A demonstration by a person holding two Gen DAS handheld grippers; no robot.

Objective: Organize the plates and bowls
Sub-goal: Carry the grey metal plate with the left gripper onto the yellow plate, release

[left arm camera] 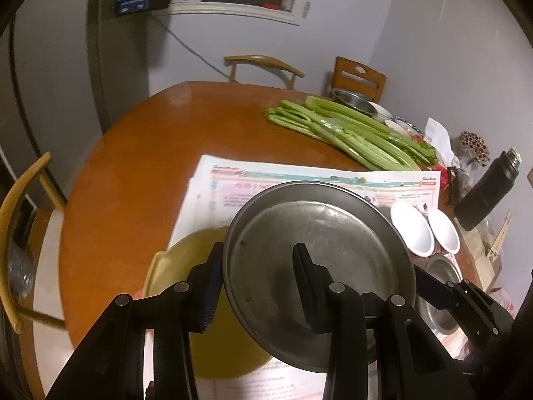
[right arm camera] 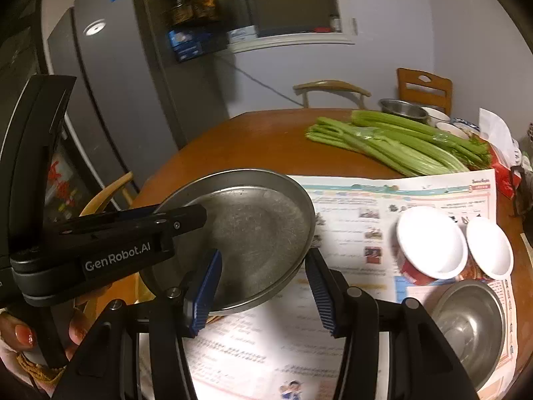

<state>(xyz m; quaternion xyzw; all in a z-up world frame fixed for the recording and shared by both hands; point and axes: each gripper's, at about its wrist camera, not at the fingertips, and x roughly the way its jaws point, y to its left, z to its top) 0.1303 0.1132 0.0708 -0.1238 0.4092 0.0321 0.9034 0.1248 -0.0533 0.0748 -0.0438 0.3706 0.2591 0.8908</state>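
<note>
A round metal plate [left arm camera: 319,266] [right arm camera: 260,226] hangs tilted above the newspaper, gripped from both sides. My left gripper [left arm camera: 258,250] is shut on its left rim, one finger over the inside and one outside. My right gripper [right arm camera: 263,255] is shut on the opposite rim, and it shows at the plate's right edge [left arm camera: 433,286] in the left wrist view. The left gripper [right arm camera: 196,215] reaches in from the left in the right wrist view. Two white bowls [left arm camera: 411,230] [right arm camera: 429,240] stand side by side on the paper, with a steel bowl [right arm camera: 469,330] in front of them.
A round wooden table [left arm camera: 140,153] carries spread newspaper [right arm camera: 349,206], a bunch of celery [left arm camera: 353,133] and a far steel bowl [right arm camera: 403,108] among other dishes. A black bottle [left arm camera: 486,190] stands at the right. Chairs ring the table; a grey fridge [right arm camera: 116,100] is on the left.
</note>
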